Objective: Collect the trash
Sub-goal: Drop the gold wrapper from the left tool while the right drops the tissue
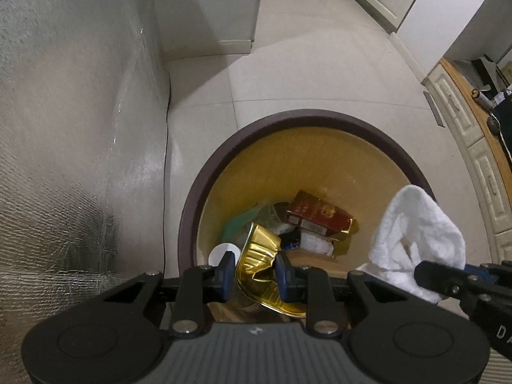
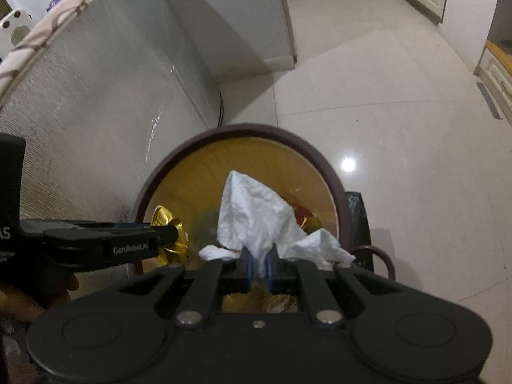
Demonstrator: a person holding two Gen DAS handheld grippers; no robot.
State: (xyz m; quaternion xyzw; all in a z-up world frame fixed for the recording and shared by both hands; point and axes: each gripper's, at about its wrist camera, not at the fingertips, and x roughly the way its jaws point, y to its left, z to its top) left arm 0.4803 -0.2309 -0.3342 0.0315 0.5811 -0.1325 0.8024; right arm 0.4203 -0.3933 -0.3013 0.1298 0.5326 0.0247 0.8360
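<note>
A round trash bin with a dark rim point(image 1: 204, 172) point(image 2: 320, 160) and a yellow inside stands on the tiled floor below both grippers. My left gripper point(image 1: 252, 272) is shut on a crumpled gold foil tray point(image 1: 259, 252), held over the bin's near side. That tray point(image 2: 169, 224) and the left gripper's fingers point(image 2: 128, 240) show at the left in the right wrist view. My right gripper point(image 2: 259, 268) is shut on a crumpled white tissue point(image 2: 256, 214), which hangs over the bin's mouth. The tissue point(image 1: 416, 233) appears at the right in the left wrist view.
Inside the bin lie a red and gold box point(image 1: 316, 212), a white cup point(image 1: 224, 252) and other packaging. A silver textured appliance wall point(image 1: 80, 144) rises on the left. Cream cabinets point(image 1: 473, 147) with a wooden counter stand on the right. A dark bag point(image 2: 358, 214) sits beside the bin.
</note>
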